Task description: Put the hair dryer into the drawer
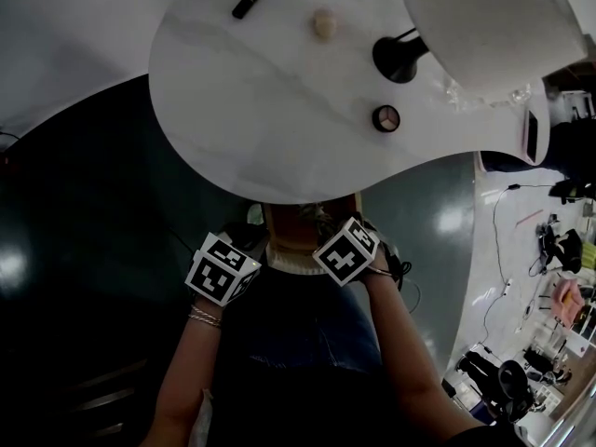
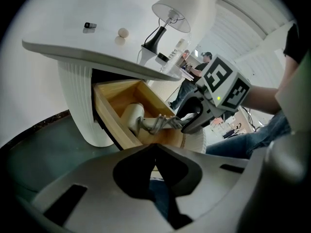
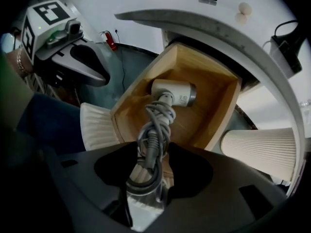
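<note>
Seen from the head view, the white table [image 1: 261, 110] is covering the drawer and both sets of jaws, and only the two marker cubes are showing below its edge. The left gripper [image 2: 155, 148] is hanging beside the open wooden drawer [image 2: 111, 111], its jaws together with nothing between them. Its view is showing the hair dryer [image 2: 133, 116] side-on – head inside the drawer, handle reaching out over the front edge. The right gripper [image 3: 148, 161] is clamping that cord-wrapped handle, and its own view is looking down on the dryer's head within the drawer walls. On the tabletop, a small black bar [image 1: 247, 1], a wooden ball [image 1: 324, 23] and a lamp [image 1: 484, 26] are sitting well apart. People [image 2: 194, 67] are standing in the background.
</note>
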Motion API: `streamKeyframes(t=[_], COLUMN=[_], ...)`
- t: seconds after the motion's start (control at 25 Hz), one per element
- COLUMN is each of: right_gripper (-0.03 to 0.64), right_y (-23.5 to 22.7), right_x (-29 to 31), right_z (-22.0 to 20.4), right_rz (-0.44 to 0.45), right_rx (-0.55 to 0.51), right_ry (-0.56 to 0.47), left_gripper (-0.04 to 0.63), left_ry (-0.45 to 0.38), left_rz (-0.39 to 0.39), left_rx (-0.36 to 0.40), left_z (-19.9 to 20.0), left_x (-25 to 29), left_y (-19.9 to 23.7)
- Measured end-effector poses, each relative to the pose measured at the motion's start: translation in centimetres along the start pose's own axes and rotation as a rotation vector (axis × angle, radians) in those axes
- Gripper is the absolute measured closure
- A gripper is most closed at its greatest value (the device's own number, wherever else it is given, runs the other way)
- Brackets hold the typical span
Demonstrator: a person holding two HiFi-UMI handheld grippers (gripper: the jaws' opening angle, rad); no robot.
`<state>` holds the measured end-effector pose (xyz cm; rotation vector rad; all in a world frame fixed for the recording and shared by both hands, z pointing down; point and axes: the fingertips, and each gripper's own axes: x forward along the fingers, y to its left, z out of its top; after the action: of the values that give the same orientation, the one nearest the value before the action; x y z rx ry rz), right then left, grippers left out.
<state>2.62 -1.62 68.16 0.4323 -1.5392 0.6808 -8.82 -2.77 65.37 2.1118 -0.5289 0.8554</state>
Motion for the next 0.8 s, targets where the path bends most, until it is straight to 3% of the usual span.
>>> streamKeyframes(t=[0.8], right_gripper=[0.405], right_y=[-0.3], right_x=[-0.3], right_z=[3.3], right_rz=[-0.078], right_rx=[0.104], right_ry=[-0.147], left_gripper=[0.58], left_ry=[-0.001], left_rz=[0.006], left_rx=[0.013], left_z=[-0.1], left_x=[-0.8], left_y=[0.1])
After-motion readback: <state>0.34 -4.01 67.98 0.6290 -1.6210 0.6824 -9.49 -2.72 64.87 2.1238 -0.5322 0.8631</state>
